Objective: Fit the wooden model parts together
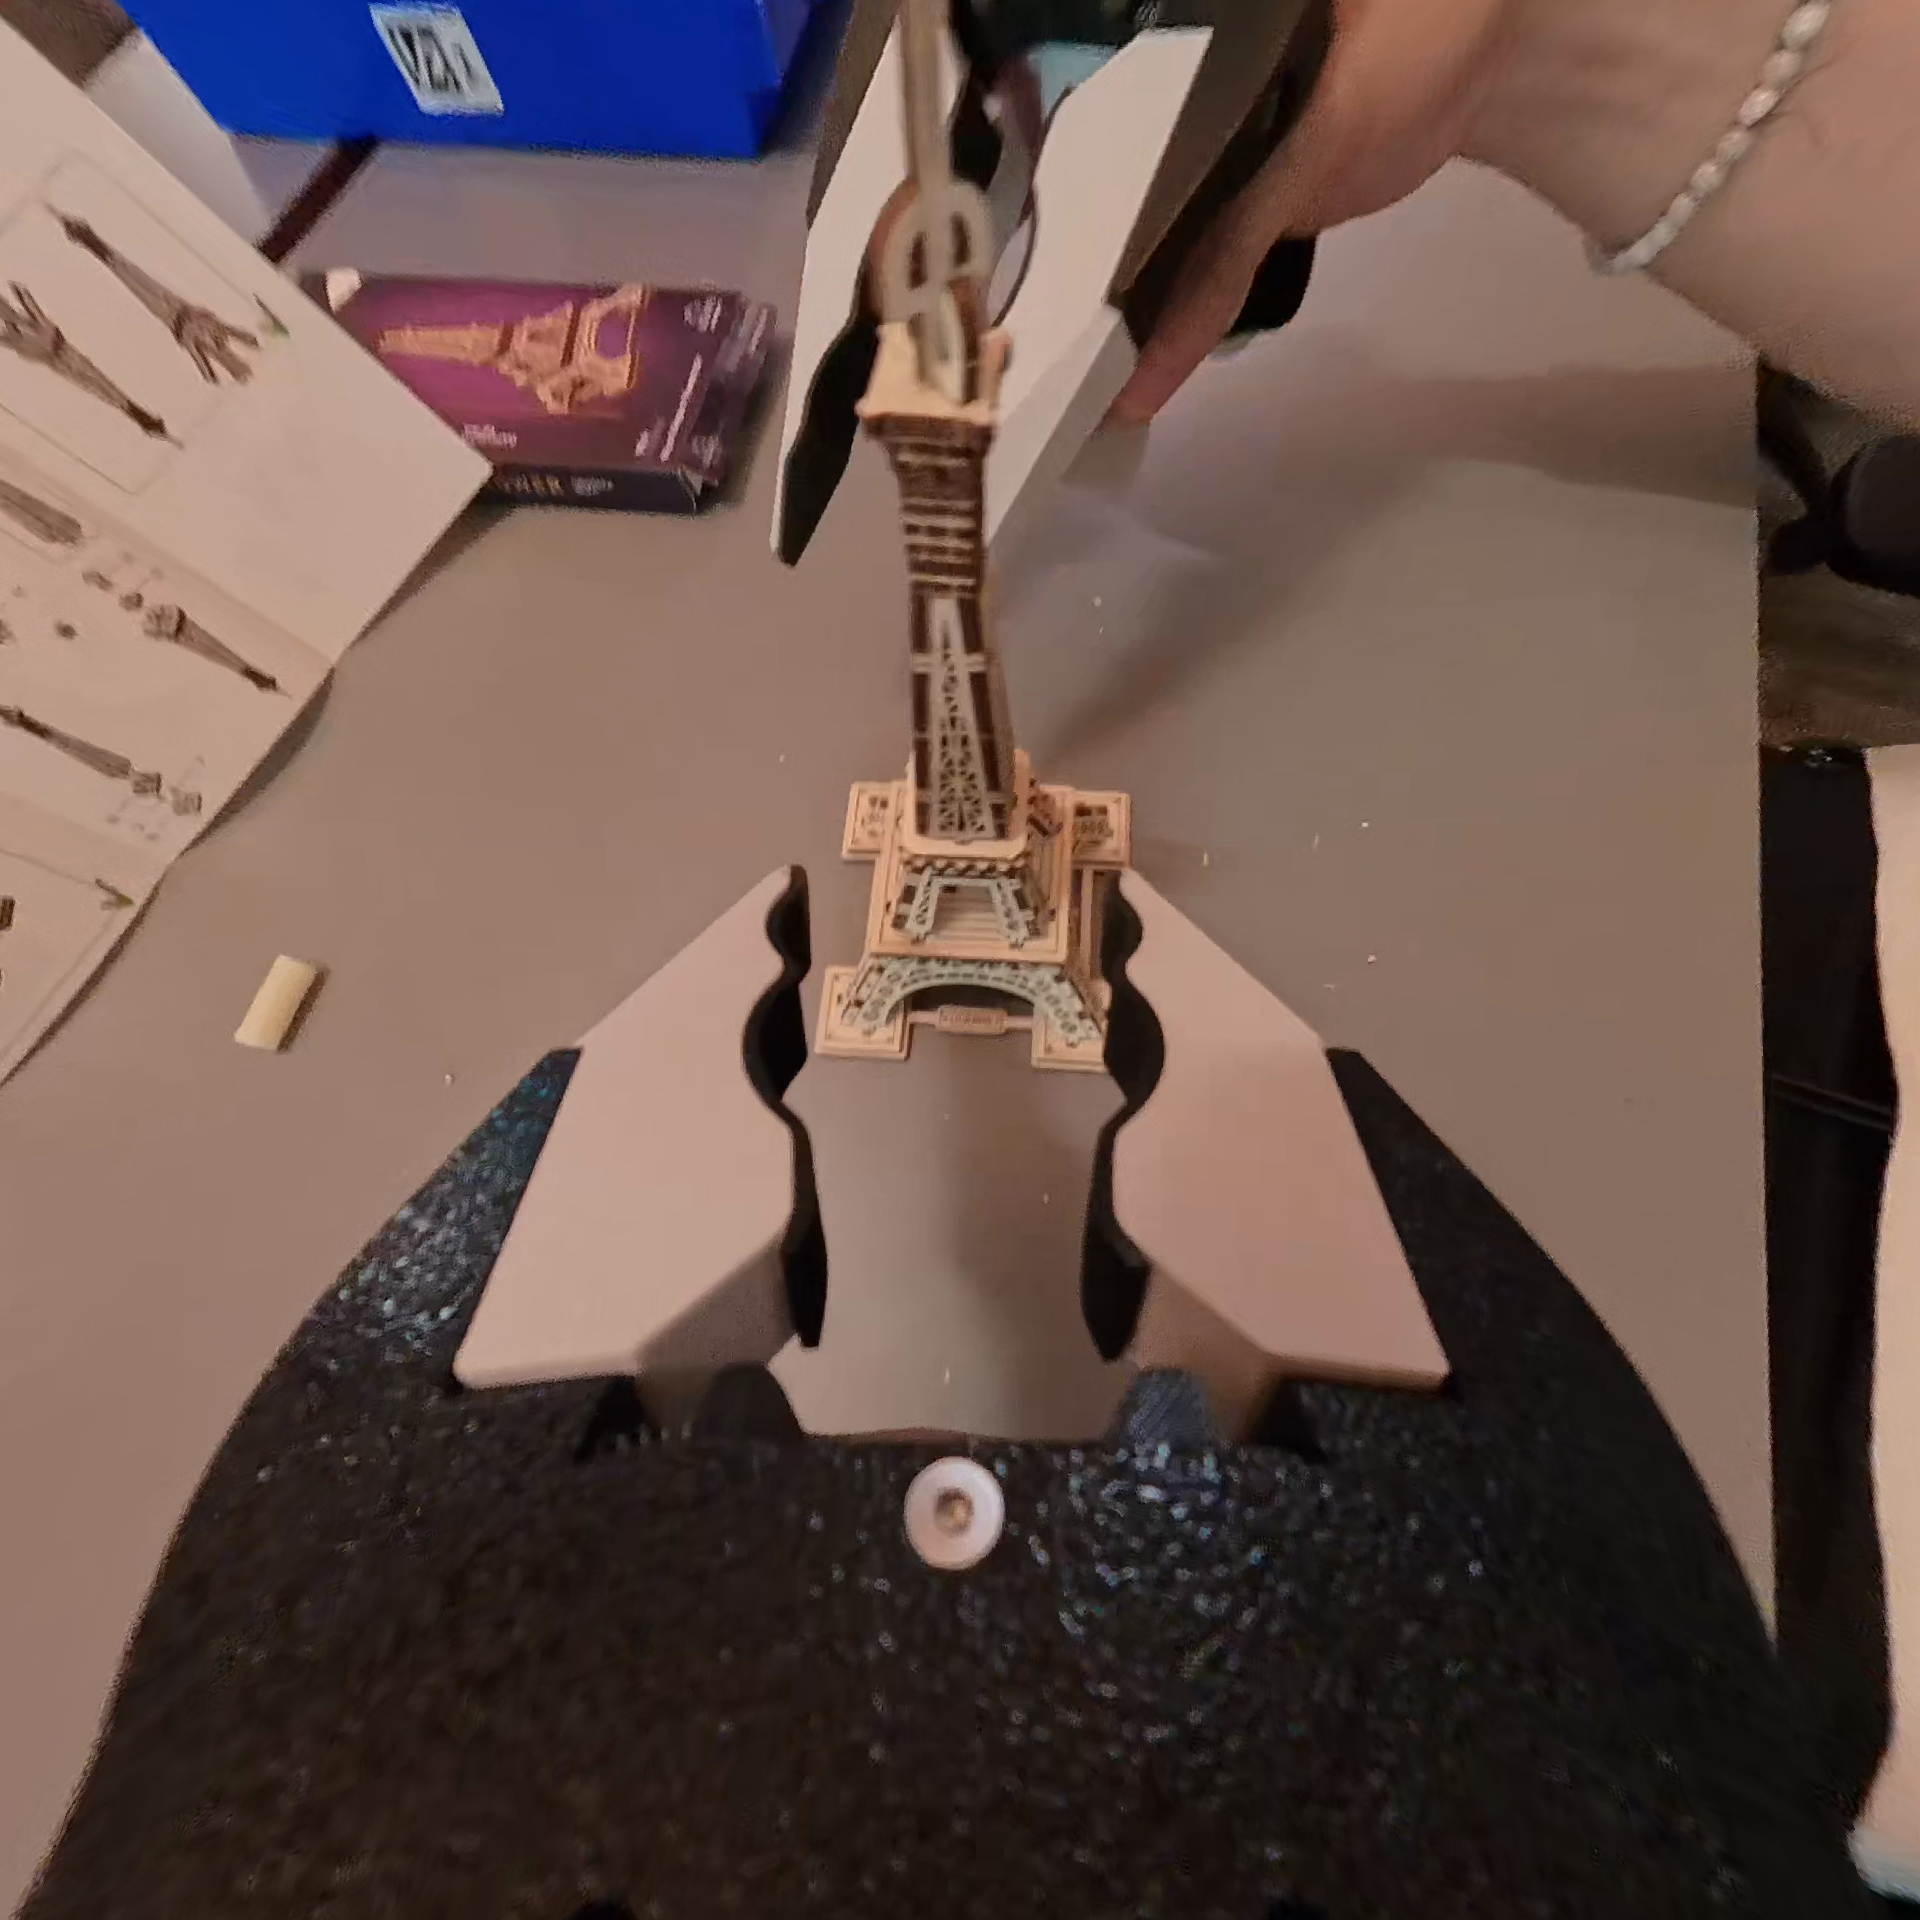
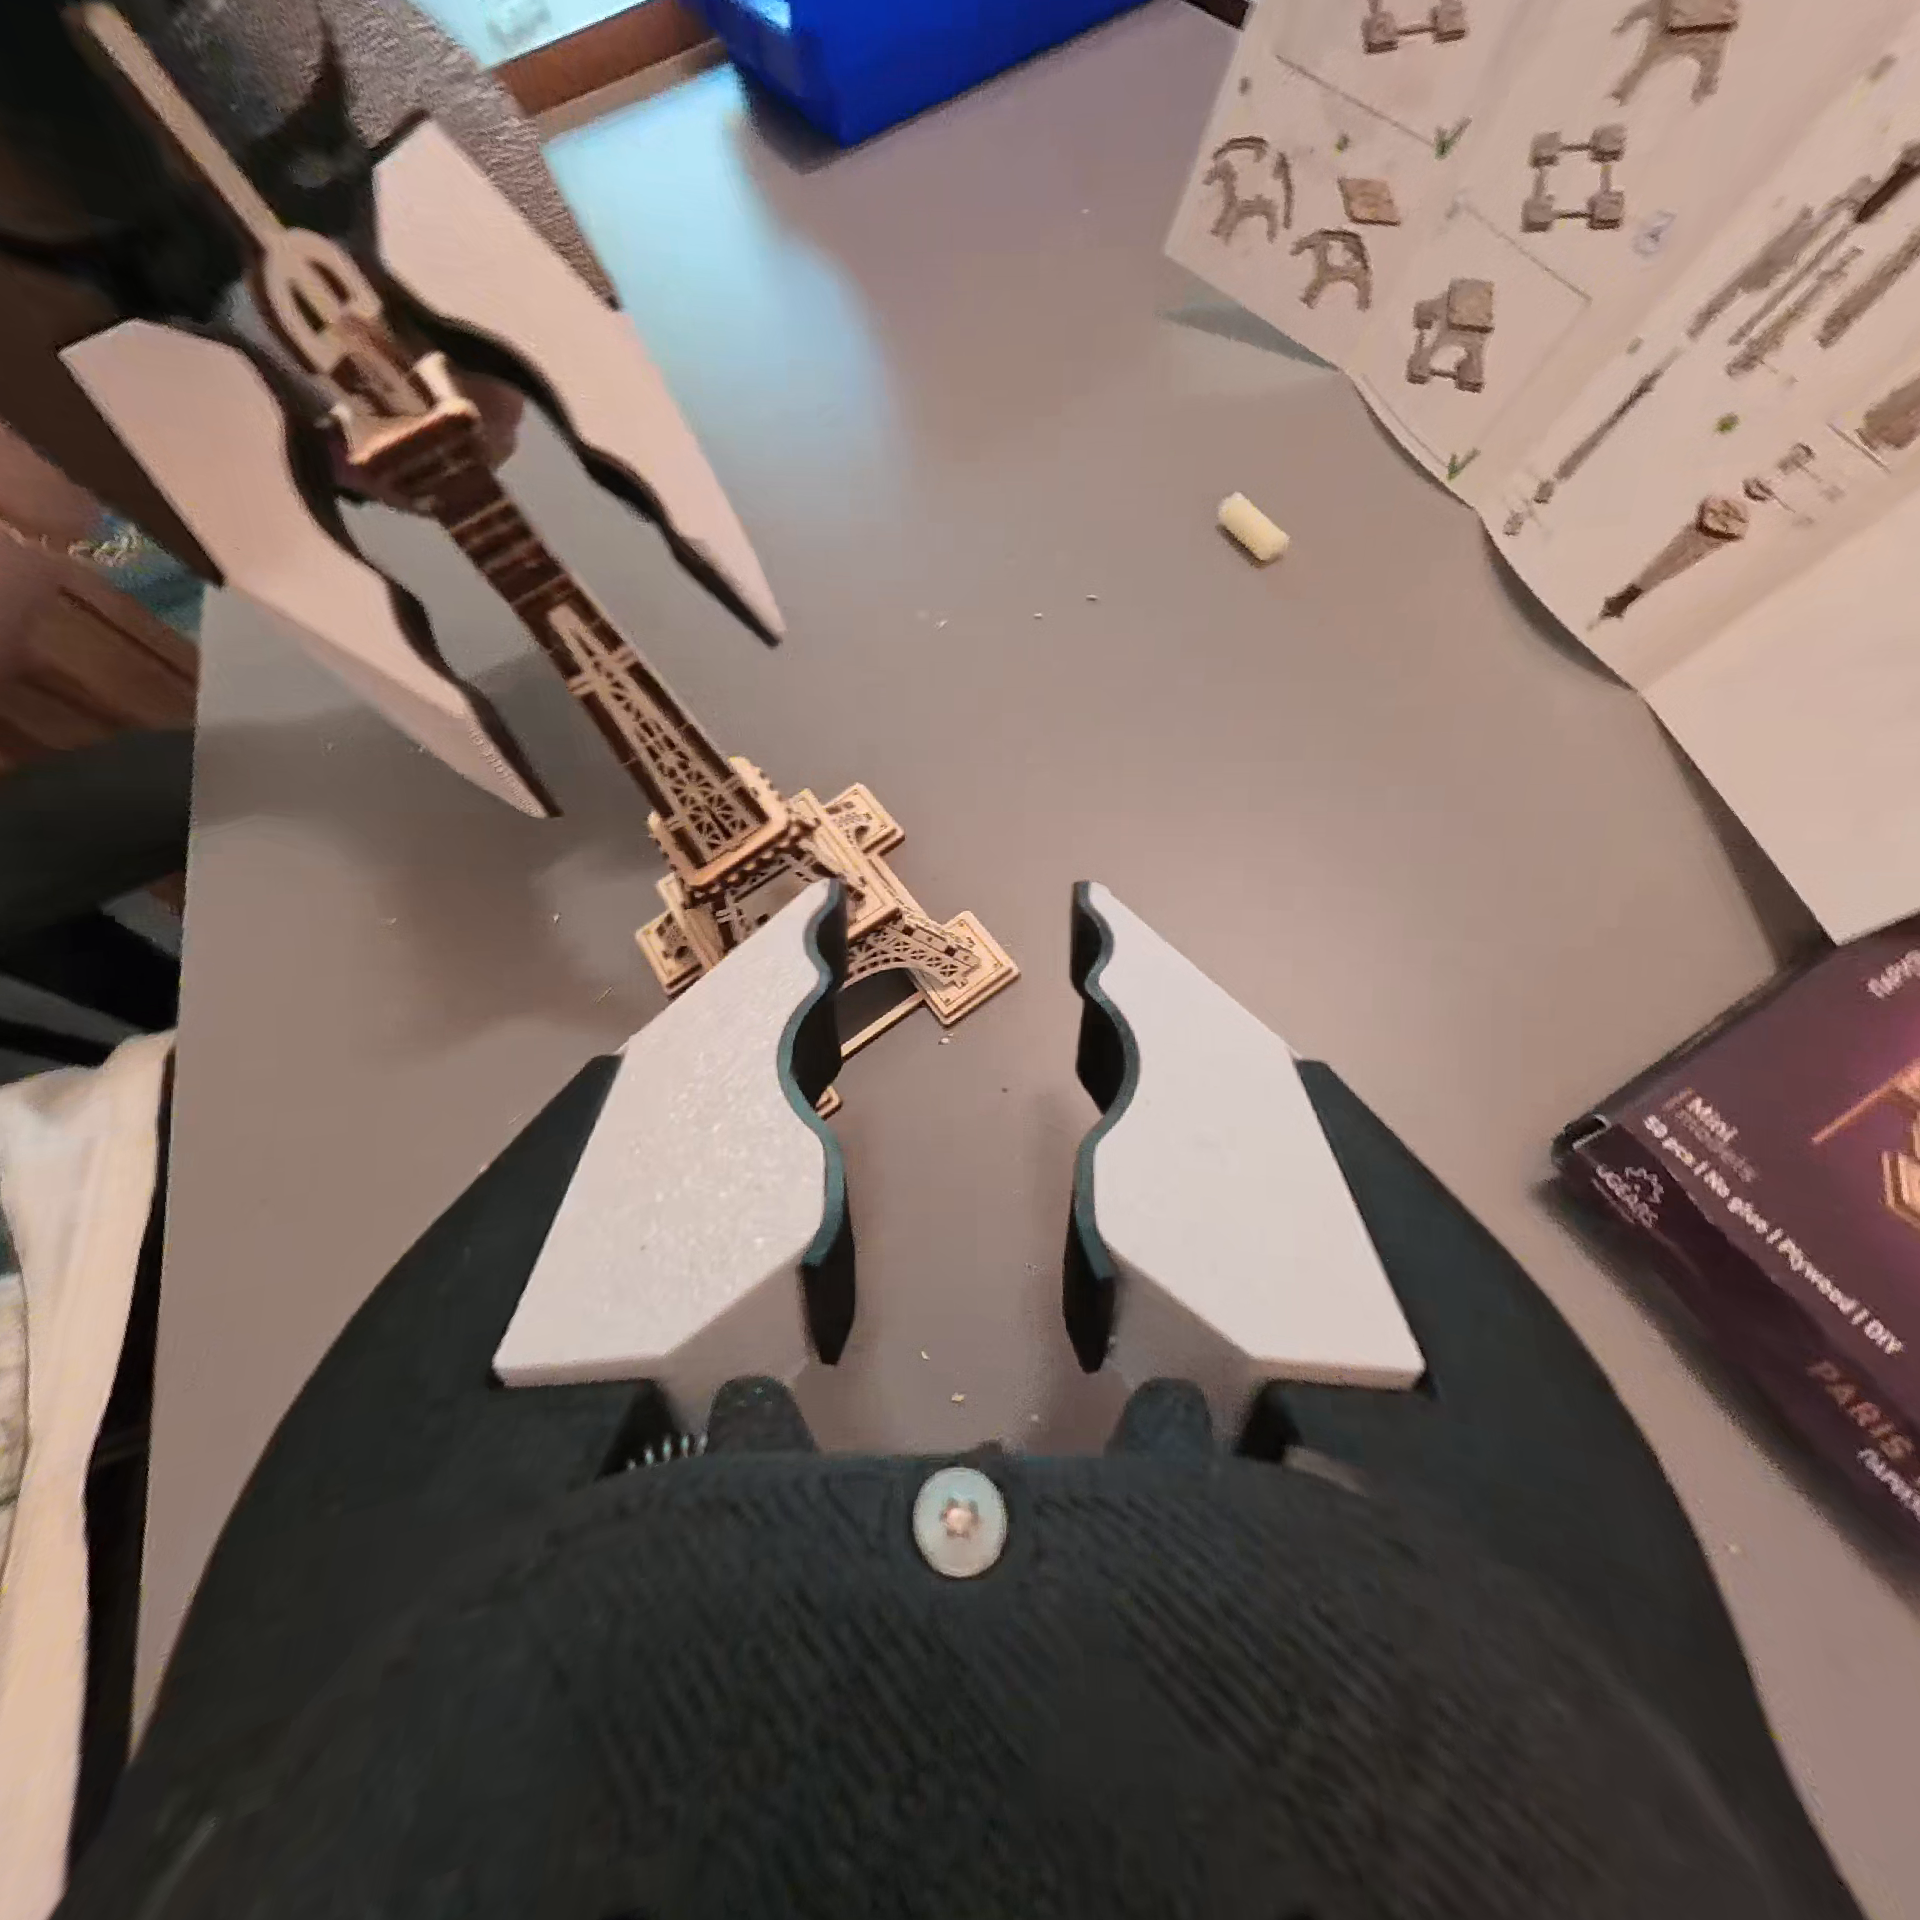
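A wooden tower model [image 1: 956, 675] stands upright on the grey table [image 1: 1403, 831]. It also shows in the right wrist view [image 2: 623, 675]. My left gripper [image 1: 956, 883] is open and empty, with its fingertips showing on either side of the tower's base. My right gripper [image 2: 956, 891] is open and empty beside the base, and its left finger [image 2: 727, 1039] covers one tower leg. In each view the other gripper [image 1: 894, 540] [image 2: 657, 722] straddles the tower's top with the thin spire [image 2: 208, 177] between its spread fingers. Whether it touches the tower is unclear.
A white instruction sheet [image 1: 156, 520] [image 2: 1662, 312], a purple kit box [image 1: 561, 384] [image 2: 1766, 1195] and a blue box [image 1: 468, 62] [image 2: 883, 52] lie around the tower. A small cream cylinder [image 1: 278, 1003] [image 2: 1252, 530] lies loose. The table edge [image 1: 1758, 727] is close by. My hands' fingertips stand some 8 centimetres from each other.
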`<state>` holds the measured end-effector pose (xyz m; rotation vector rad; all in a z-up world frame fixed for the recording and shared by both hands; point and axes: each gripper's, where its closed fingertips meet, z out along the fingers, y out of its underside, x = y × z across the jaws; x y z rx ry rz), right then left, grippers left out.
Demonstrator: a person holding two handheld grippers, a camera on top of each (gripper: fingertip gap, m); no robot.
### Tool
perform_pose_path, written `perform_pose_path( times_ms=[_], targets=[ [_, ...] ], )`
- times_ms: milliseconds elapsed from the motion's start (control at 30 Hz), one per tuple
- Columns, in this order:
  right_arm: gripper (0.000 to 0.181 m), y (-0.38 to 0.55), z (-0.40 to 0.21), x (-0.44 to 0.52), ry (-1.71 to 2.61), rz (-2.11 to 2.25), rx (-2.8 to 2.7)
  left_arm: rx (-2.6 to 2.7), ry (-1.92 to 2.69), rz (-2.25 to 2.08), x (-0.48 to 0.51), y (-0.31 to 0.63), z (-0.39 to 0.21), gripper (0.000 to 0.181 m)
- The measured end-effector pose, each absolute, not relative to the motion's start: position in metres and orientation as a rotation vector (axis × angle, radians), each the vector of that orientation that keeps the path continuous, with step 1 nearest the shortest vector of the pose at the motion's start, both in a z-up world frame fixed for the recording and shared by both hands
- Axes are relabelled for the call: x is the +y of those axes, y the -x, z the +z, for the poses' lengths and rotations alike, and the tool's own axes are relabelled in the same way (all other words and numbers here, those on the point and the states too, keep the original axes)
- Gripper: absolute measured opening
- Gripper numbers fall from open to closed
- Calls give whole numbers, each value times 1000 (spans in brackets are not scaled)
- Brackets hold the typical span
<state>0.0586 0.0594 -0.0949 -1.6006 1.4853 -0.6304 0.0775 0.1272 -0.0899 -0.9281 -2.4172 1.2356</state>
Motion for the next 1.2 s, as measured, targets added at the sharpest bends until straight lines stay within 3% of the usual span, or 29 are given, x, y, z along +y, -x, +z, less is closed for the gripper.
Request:
perform_pose_path(
  times_ms=[367,633,767,1200],
  targets=[
    [44,-47,-127,64,1670,-654,1464,-2414,909,1378,113,-71,-111,44],
    [38,-46,-115,54,1519,-778,1421,-2473,949,1282,108,-71,-124,47],
    [38,-45,-113,49,1479,-774,1437,-2423,952,1250,111,-65,-126,33],
    [38,-46,-115,52,1463,-743,1438,-2430,835,1365,103,-83,-124,32]
  ],
)
